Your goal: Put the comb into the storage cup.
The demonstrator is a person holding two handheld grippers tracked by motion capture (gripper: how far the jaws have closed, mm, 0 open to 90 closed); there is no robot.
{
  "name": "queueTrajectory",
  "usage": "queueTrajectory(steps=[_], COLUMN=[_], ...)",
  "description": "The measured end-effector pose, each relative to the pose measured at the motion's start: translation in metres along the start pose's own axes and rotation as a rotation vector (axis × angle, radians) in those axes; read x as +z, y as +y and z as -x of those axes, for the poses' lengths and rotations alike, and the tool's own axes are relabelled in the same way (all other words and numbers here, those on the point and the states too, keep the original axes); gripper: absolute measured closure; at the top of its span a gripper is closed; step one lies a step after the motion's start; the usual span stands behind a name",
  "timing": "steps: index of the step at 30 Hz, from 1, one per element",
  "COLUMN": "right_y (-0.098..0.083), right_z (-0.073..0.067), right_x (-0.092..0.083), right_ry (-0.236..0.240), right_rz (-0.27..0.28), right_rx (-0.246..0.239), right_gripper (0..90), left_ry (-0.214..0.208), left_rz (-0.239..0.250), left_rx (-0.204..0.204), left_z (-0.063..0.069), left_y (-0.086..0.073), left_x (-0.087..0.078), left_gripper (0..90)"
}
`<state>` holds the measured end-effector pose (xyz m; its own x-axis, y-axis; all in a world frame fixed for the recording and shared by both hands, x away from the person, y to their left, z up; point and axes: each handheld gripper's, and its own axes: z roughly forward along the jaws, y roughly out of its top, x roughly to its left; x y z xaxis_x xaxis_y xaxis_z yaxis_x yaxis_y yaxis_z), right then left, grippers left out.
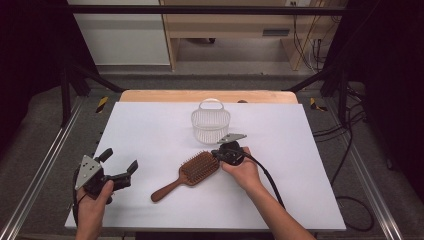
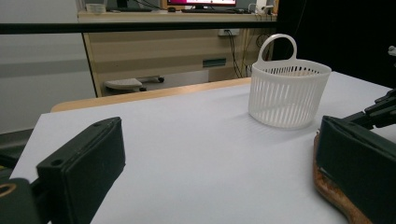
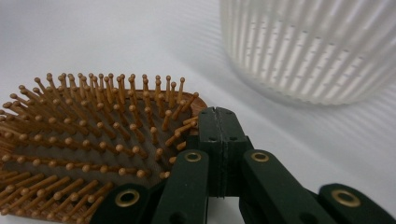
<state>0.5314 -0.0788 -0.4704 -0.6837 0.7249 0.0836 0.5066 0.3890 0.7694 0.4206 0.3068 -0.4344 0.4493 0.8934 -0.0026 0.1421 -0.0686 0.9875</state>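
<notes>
White-covered worktop (image 1: 150, 135) with a wooden far edge, dark floor around it. Right hand-held gripper (image 1: 220, 153): jaws pressed together with nothing between them, tips touching the rim of the brown wooden paddle hairbrush (image 1: 192, 172), which lies bristles-up near the worktop's centre, handle towards the person. Left hand-held gripper (image 1: 120, 162): jaws spread wide, empty, near the left edge. A white slotted plastic basket (image 1: 210, 125) with loop handle stands upright just beyond the brush.

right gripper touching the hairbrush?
Touching. In the right gripper view, the shut right gripper has its jaw tips pressed against the bristled edge of the hairbrush, with no gap showing; nothing is between the jaws.
</notes>
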Motion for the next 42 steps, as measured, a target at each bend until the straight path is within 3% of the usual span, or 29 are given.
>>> queueTrajectory(steps=[6,14,31,42], right_y=[0.002,0.002,0.000,-0.008], right_z=[-0.018,-0.029,-0.027,-0.007], right_x=[0.005,0.009,0.006,-0.032], right_ry=[0.032,0.044,0.046,0.005], right_rz=[-0.005,-0.003,0.015,0.096], right_rx=[-0.028,-0.037,-0.015,0.036], right_gripper=[90.0,90.0,90.0,88.6], left_ry=[-0.003,-0.007,-0.013,-0.010], left_rz=[-0.002,-0.004,-0.015,-0.018], left_rx=[0.004,0.009,0.019,0.021], left_z=[0.001,0.001,0.003,0.004], left_y=[0.000,0.000,0.000,-0.001], left_x=[0.001,0.001,0.001,0.001], left_gripper=[1.7,1.8,1.8,1.7])
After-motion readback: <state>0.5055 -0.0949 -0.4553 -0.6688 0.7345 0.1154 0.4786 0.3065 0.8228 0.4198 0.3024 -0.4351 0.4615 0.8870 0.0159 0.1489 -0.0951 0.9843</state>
